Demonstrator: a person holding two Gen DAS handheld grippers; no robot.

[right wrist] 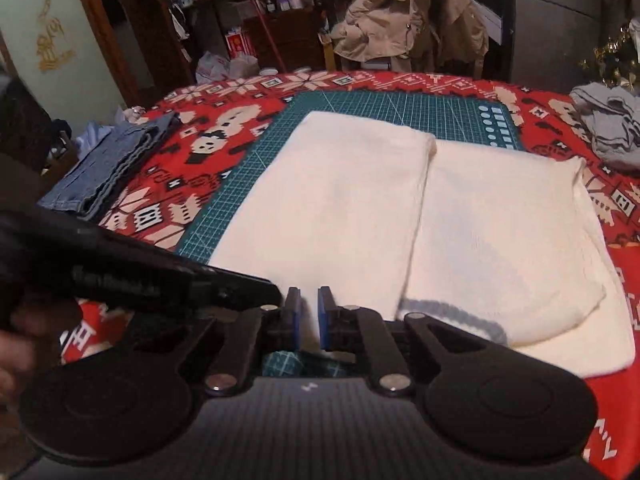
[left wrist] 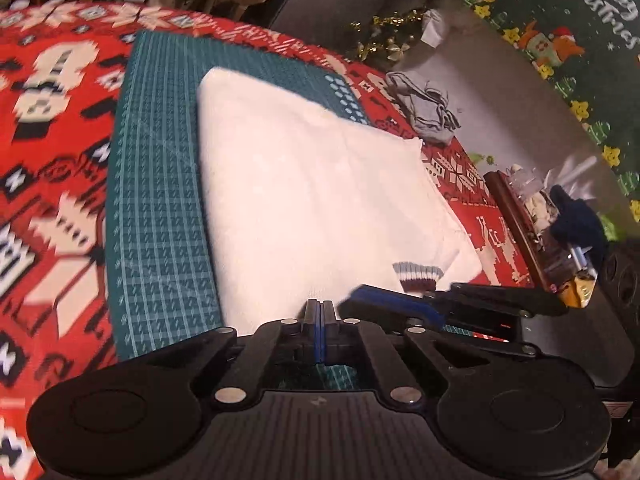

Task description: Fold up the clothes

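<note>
— Cream-white knitted fabric is what fills the middle: a folded cream-white knit sweater (right wrist: 420, 224) is laid flat on a teal gridded cutting mat (right wrist: 400, 110), which rests on a red patterned Christmas tablecloth (right wrist: 224, 120). How are the two tools seen?

— From its own camera, the left gripper (left wrist: 320, 322) is seen with its blue-padded fingers pressed together at the sweater's near edge; whether any cloth is pinched between them cannot be told. The right gripper (right wrist: 309, 316) is held with a narrow gap between its fingers, and white fabric is visible through that gap, with nothing clamped.

— Is any detail of the sweater visible?

— A striped grey and maroon ribbed cuff (left wrist: 418, 274) is seen at the near right corner, just beside the right gripper in the left wrist view. A lengthwise fold line is seen running down the middle.

— And around it?

— A folded stack of blue denim (right wrist: 108, 164) is placed on the cloth to the left, and a crumpled grey garment (right wrist: 612, 128) at the far right. A beige jacket (right wrist: 412, 16) is draped over a chair behind the table.
</note>
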